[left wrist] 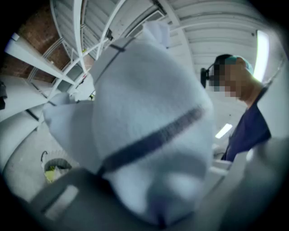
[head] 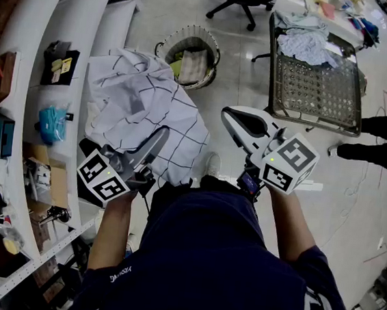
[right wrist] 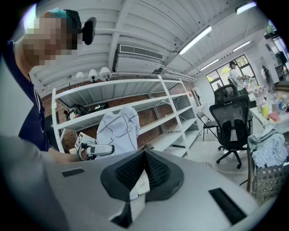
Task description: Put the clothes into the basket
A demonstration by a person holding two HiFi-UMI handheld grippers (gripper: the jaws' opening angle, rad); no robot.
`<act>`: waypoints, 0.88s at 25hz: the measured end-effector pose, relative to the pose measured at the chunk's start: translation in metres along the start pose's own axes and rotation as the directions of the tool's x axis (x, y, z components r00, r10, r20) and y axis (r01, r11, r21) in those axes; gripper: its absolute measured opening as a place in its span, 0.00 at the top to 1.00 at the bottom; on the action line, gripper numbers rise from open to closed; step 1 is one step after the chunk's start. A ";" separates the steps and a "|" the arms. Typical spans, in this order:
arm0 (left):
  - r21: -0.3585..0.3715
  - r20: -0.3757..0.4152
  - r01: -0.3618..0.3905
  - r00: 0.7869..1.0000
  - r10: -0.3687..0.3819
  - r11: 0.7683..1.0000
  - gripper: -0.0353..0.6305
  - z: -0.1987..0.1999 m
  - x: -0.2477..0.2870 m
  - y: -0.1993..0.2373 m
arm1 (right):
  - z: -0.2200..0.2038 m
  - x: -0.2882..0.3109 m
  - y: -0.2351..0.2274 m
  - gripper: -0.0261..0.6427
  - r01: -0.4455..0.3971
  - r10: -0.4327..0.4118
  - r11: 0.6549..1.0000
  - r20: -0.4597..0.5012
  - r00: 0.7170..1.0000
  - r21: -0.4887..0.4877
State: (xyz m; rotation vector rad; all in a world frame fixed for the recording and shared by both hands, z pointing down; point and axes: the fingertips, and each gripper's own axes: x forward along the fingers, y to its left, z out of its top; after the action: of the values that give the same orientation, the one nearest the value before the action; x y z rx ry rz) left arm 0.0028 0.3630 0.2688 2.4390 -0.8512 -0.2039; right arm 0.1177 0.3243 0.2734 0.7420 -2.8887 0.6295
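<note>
Beyond our navy shirt, our left gripper clamps the white checked cloth, raised short of the floor basket; our right gripper hangs alongside, jaws together, empty.

No text, brand, number or sign can be read anywhere in view. On the person's sleeve there is a short line of pale lettering, too small and skewed to make out. The marker cube on the left gripper and the one on the right gripper carry black-and-white square patterns only, no characters. The white tag at the right gripper's pads bears faint print, illegible.
</note>
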 end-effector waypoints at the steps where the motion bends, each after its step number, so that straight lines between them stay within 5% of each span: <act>1: 0.000 -0.001 -0.001 1.000 0.001 1.000 0.86 0.000 0.000 0.000 | 0.000 0.000 0.000 0.95 -0.001 0.001 1.000 -0.002 1.000 0.001; 22: -0.021 0.021 -0.062 0.998 0.062 0.998 0.86 0.007 0.023 0.041 | 0.001 0.009 -0.061 0.95 0.027 -0.026 0.999 -0.020 0.999 0.042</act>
State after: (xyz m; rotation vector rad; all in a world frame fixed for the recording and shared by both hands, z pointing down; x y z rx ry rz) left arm -0.0031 0.3196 0.2861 2.3921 -0.9284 -0.2154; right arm 0.1390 0.2717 0.2963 0.7732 -2.8514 0.6927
